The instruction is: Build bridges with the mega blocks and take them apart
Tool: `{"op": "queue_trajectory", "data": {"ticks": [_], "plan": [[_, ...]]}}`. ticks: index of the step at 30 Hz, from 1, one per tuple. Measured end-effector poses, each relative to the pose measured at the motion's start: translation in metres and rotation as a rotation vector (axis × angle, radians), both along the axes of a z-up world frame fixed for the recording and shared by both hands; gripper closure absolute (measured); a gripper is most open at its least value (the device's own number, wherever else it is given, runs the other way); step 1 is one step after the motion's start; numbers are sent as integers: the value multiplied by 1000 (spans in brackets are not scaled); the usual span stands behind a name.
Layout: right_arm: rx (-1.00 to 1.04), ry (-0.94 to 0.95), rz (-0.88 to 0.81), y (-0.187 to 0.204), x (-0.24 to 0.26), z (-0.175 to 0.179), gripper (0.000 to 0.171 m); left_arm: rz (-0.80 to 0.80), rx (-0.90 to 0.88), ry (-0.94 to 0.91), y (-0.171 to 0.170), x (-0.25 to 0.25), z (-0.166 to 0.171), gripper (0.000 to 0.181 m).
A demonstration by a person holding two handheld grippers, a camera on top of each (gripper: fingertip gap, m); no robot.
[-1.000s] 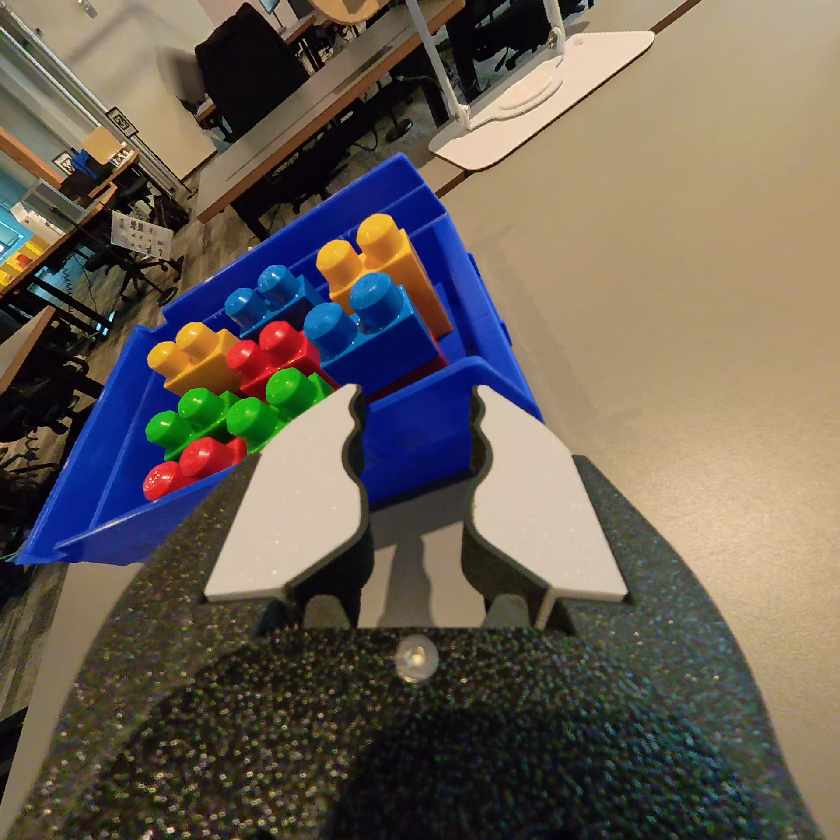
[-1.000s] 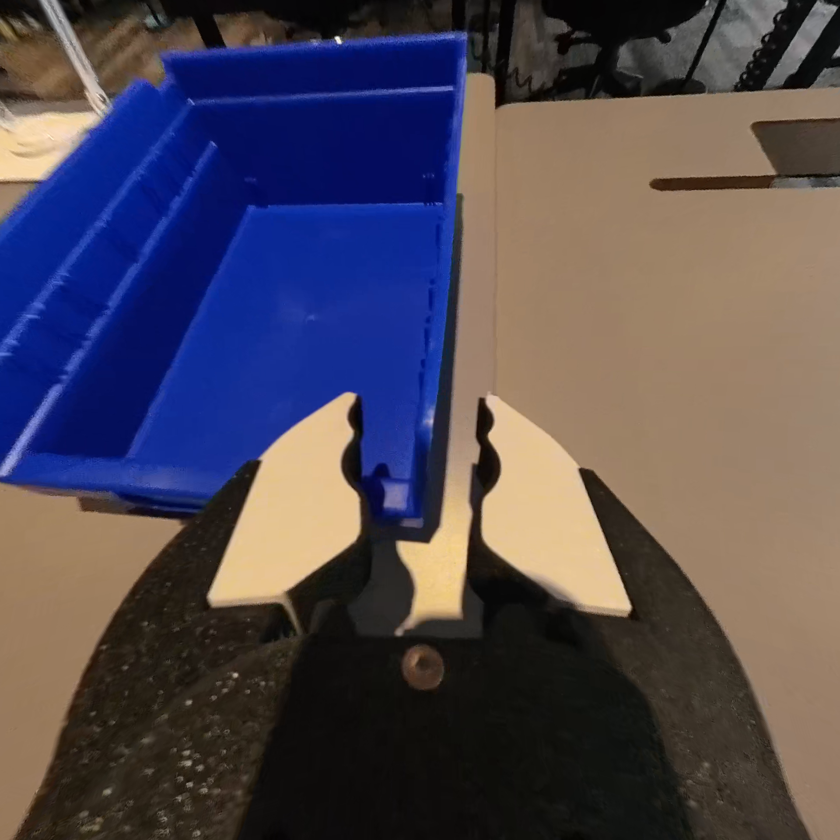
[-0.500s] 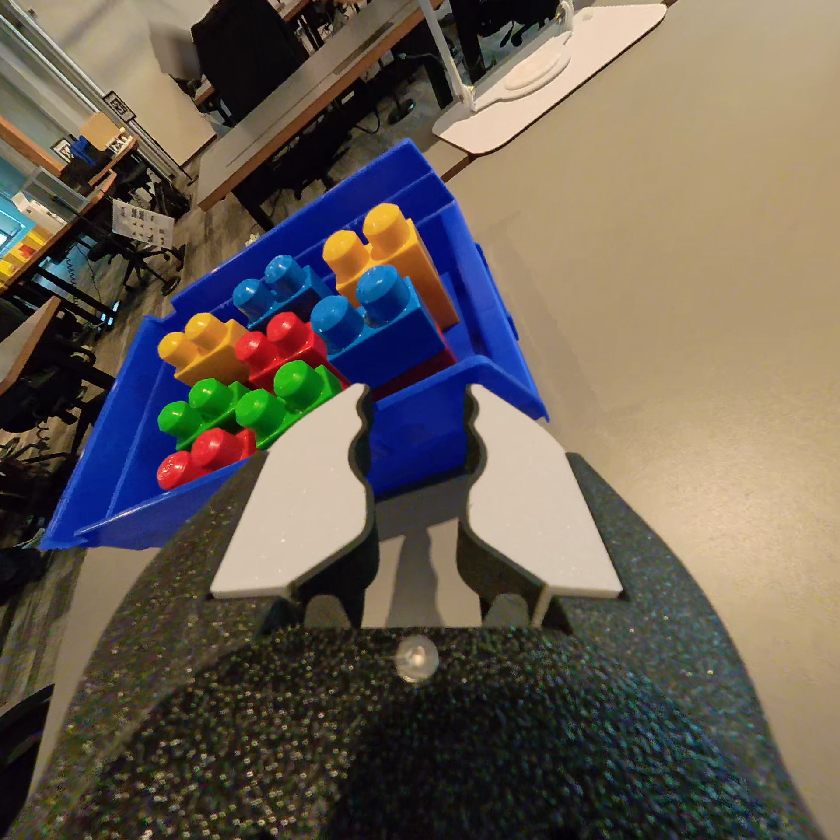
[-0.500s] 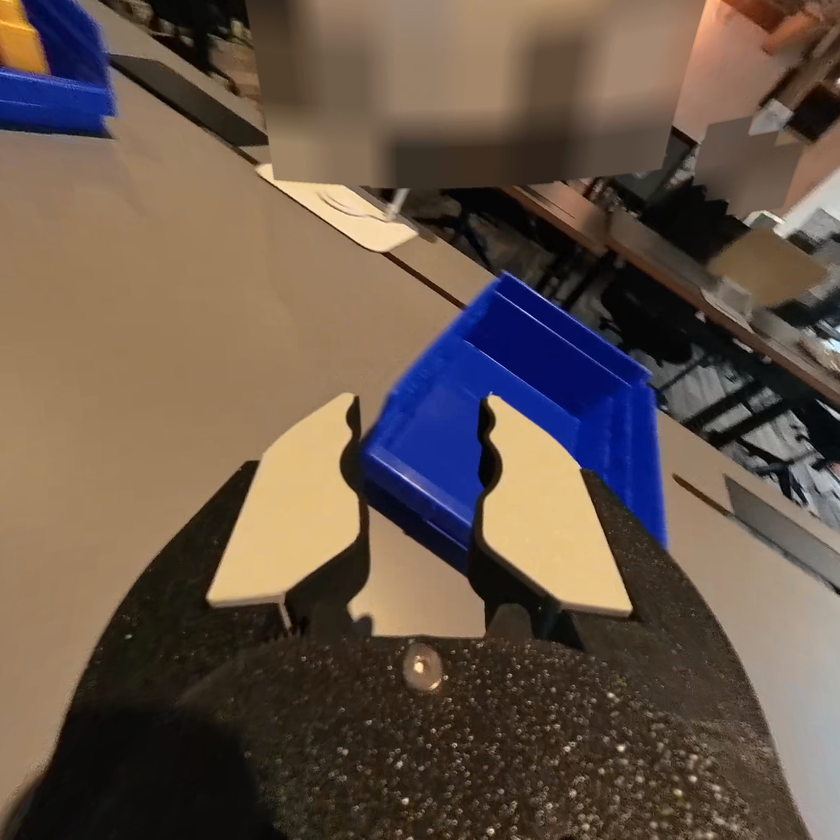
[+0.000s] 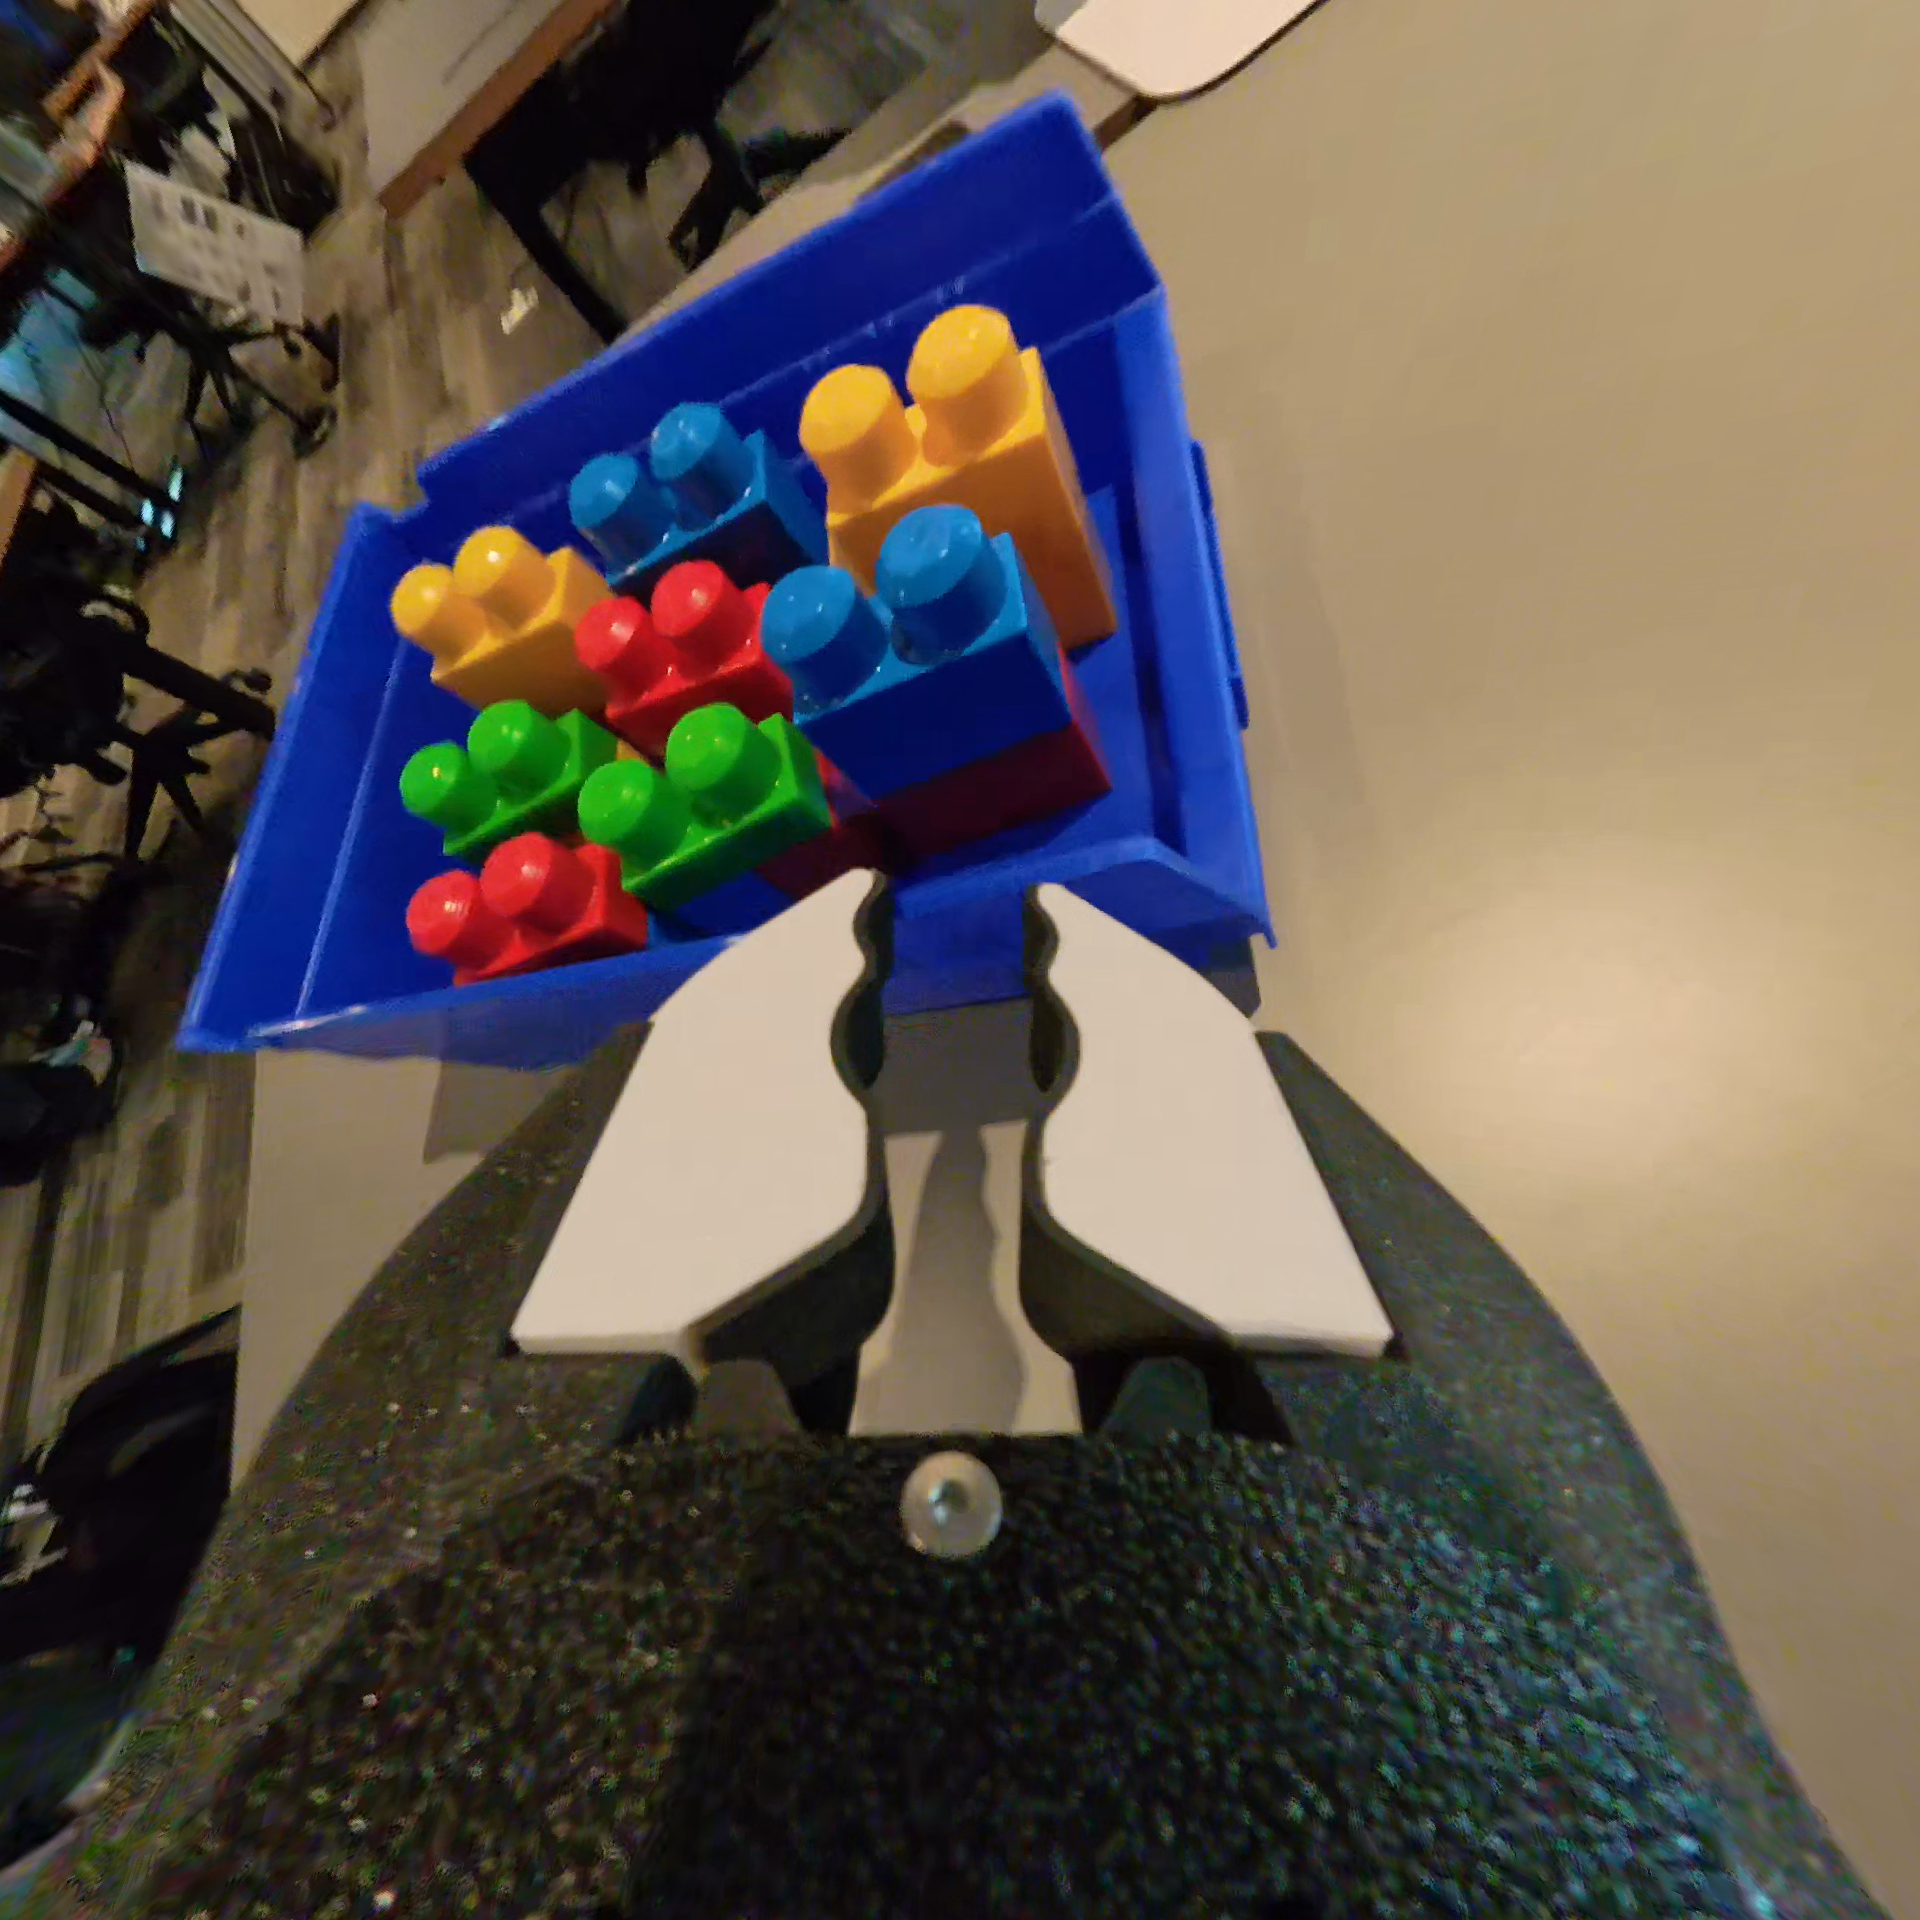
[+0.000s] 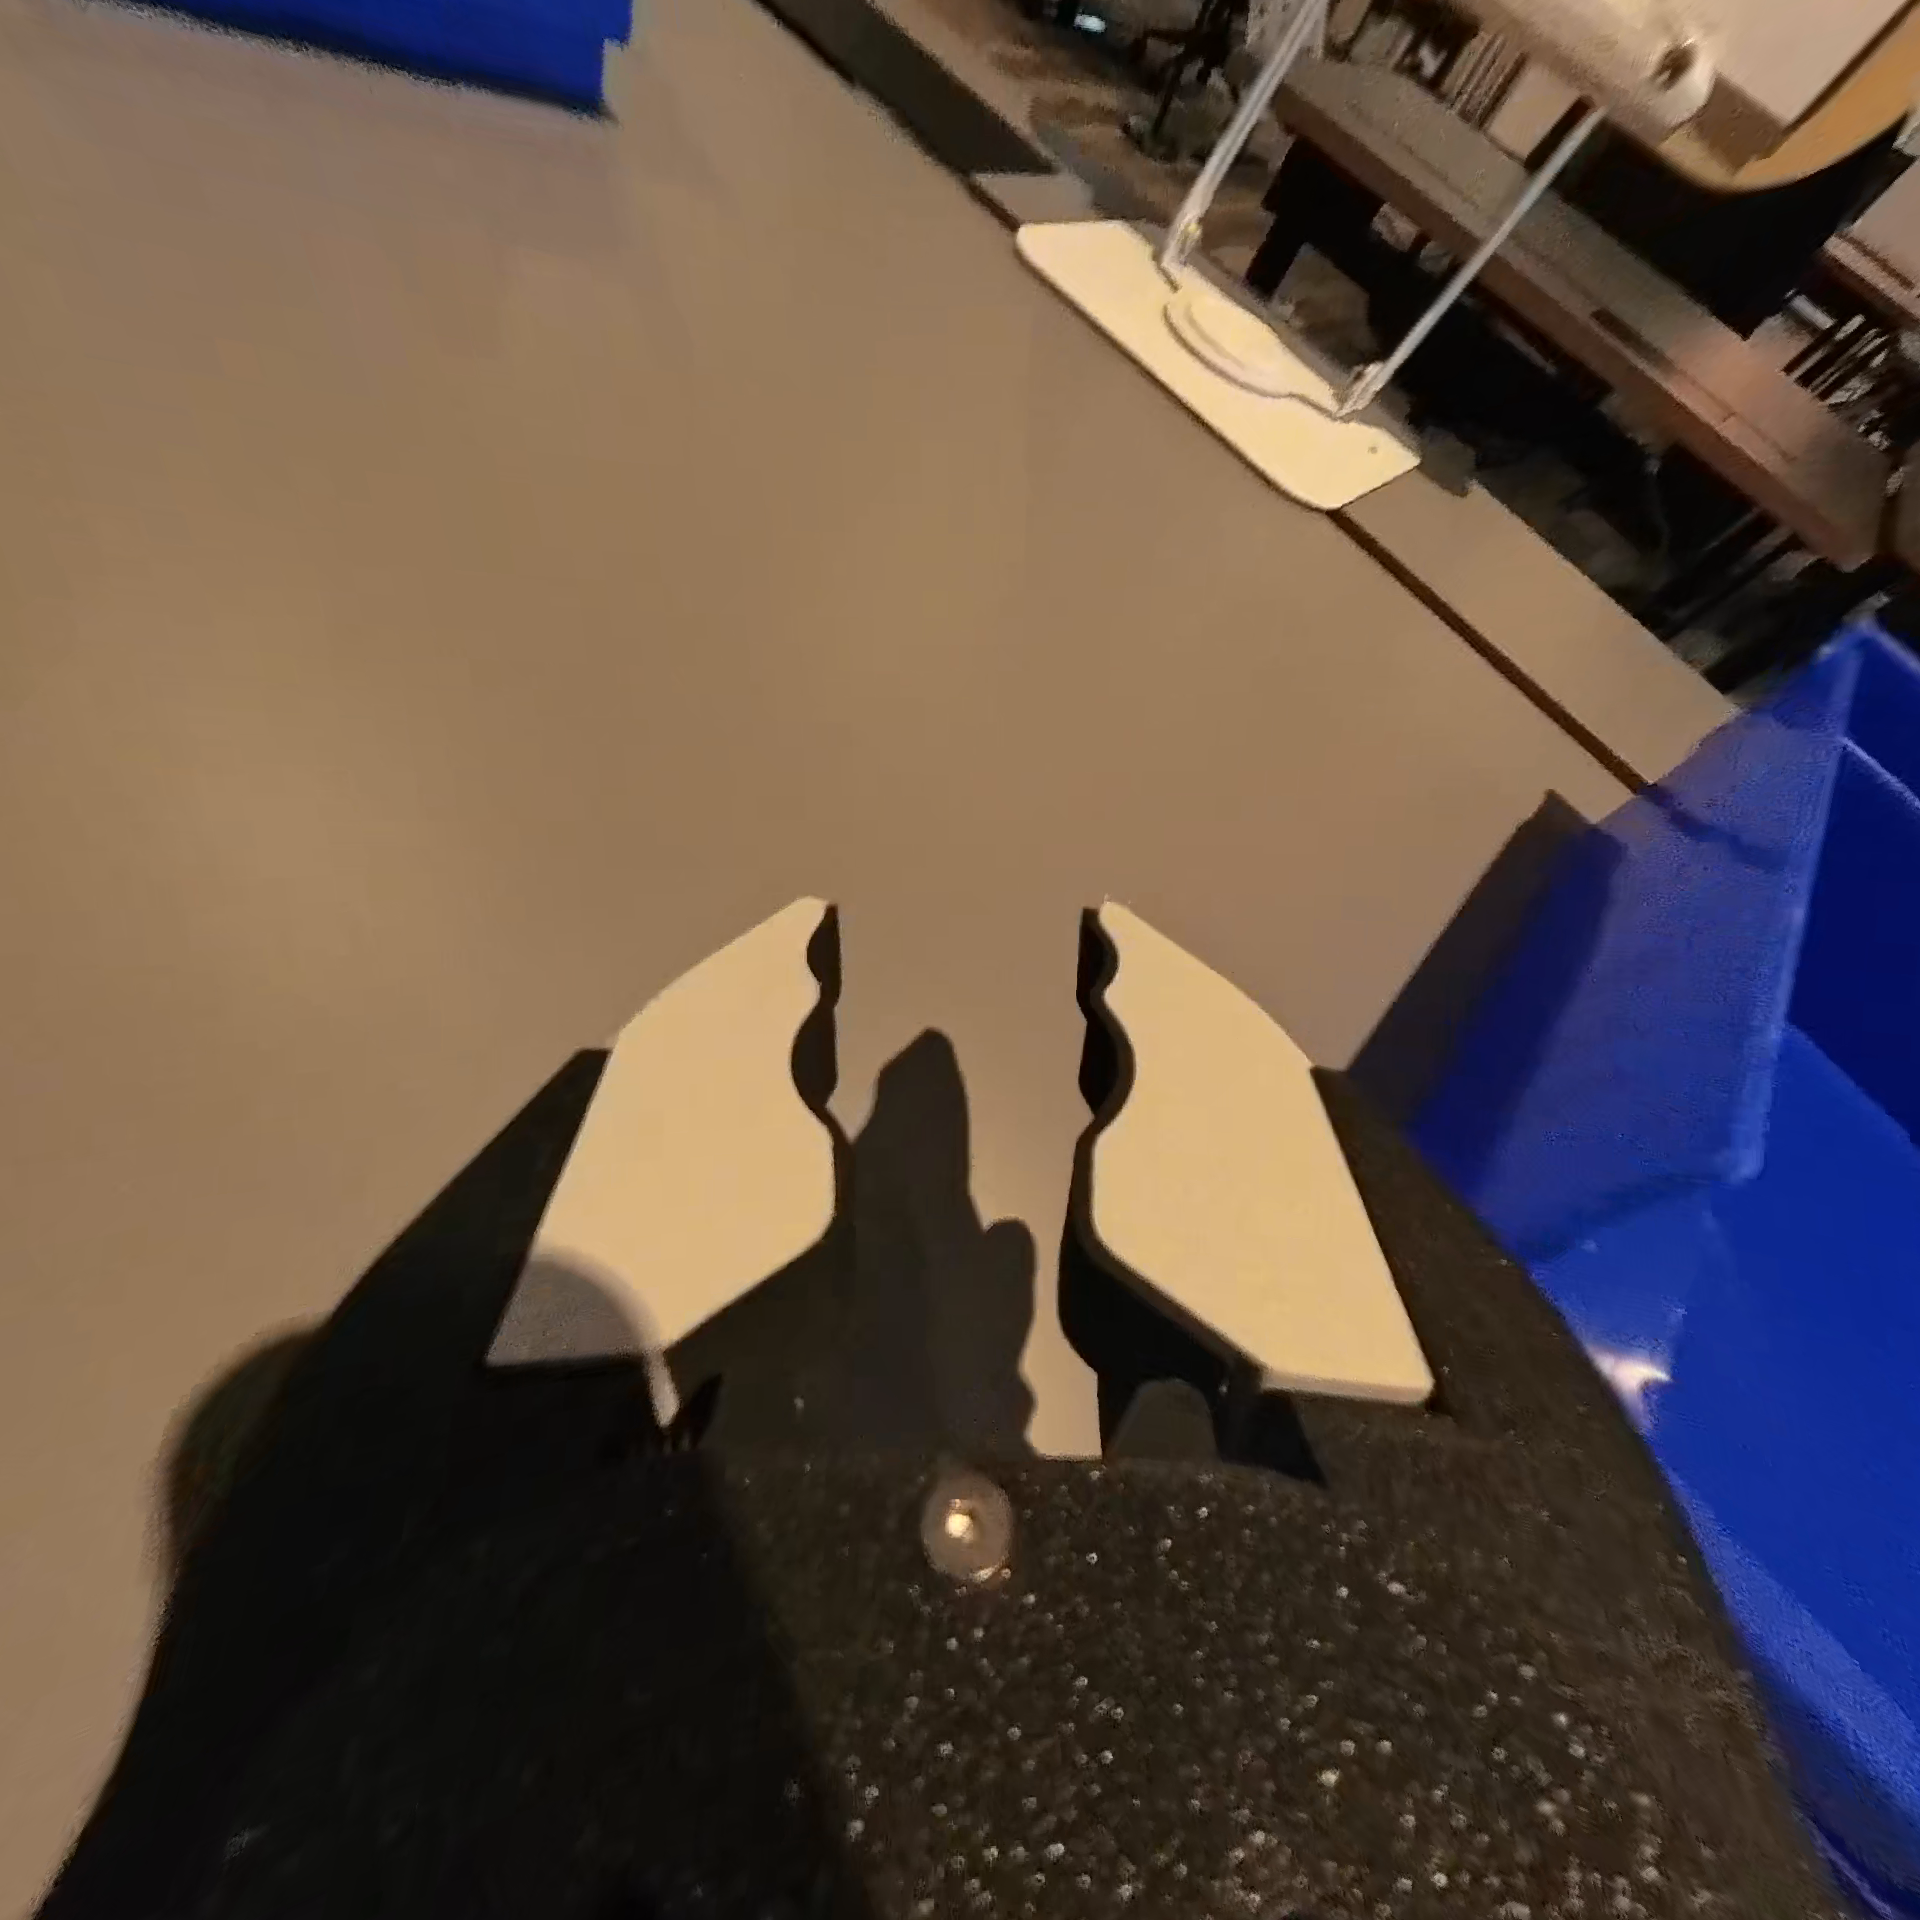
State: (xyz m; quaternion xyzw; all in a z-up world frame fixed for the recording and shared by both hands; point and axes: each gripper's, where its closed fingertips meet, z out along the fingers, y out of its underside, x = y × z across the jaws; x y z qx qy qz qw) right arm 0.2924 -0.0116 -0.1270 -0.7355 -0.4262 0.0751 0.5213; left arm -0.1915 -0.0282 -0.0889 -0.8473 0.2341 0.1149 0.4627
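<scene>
In the left wrist view a blue bin (image 5: 1195, 665) on the grey table holds several mega blocks: a tall yellow one (image 5: 977, 468), a blue one on a red one (image 5: 925, 665), green ones (image 5: 717, 810), red ones (image 5: 520, 914). My left gripper (image 5: 956, 914) is open and empty, its tips at the bin's near wall. In the right wrist view my right gripper (image 6: 956, 925) is open and empty over bare table. An empty blue bin (image 6: 1714, 1091) lies to its right. A corner of the other blue bin (image 6: 499, 42) shows at the top left.
A white flat base with a clear stand (image 6: 1226, 343) sits at the table's far edge; it also shows in the left wrist view (image 5: 1164, 42). A seam (image 6: 1486, 634) runs between table panels. Desks and chairs stand beyond the table. Tip to tip, the grippers are about 50 cm apart.
My left gripper has moved up closer over the block bin. My right gripper has swung left away from the empty bin, which now lies at its right, and faces bare table.
</scene>
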Motion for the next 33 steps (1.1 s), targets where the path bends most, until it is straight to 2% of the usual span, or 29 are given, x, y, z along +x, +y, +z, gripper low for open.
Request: {"op": "queue_trajectory", "data": {"ticks": [2, 3, 5, 7, 10, 13, 16, 19, 21, 24, 26, 28, 33], "plan": [[1, -34, 5, -1, -3, -7, 127, 44, -23, 11, -7, -9, 1, 158], [4, -45, 9, -1, -4, -9, 128, 118, -70, 21, -15, -22, -2, 181], [5, -56, 16, -2, -6, -12, 128, 232, -213, -17, -32, -47, -22, 181], [-2, -52, 20, -2, -7, -13, 129, 249, -222, -131, -39, -54, -30, 181], [-6, -48, 20, -2, -8, -14, 129, 224, -48, -239, -39, -48, -4, 169], [-14, -52, 25, -2, -10, -16, 130, 145, 131, -442, -28, -20, 27, 140], [-8, -65, 33, -3, -12, -17, 130, 180, 177, -564, -13, -6, 24, 119], [-7, -77, 44, -4, -14, -19, 130, 253, 183, -532, 0, -2, 12, 108], [-16, -82, 47, -4, -15, -21, 131, 322, 165, -448, 4, -6, 3, 102], [-13, -87, 51, -4, -15, -21, 131, 377, 149, -350, 7, -11, -5, 100], [-10, -86, 55, -5, -15, -21, 131, 375, 145, -322, 6, -12, -5, 108], [-10, -86, 59, -6, -15, -21, 131, 402, 129, -250, -1, -22, -4, 130], [-8, -98, 74, -7, -17, -22, 131, 519, 99, -225, -25, -79, -7, 157]]}}
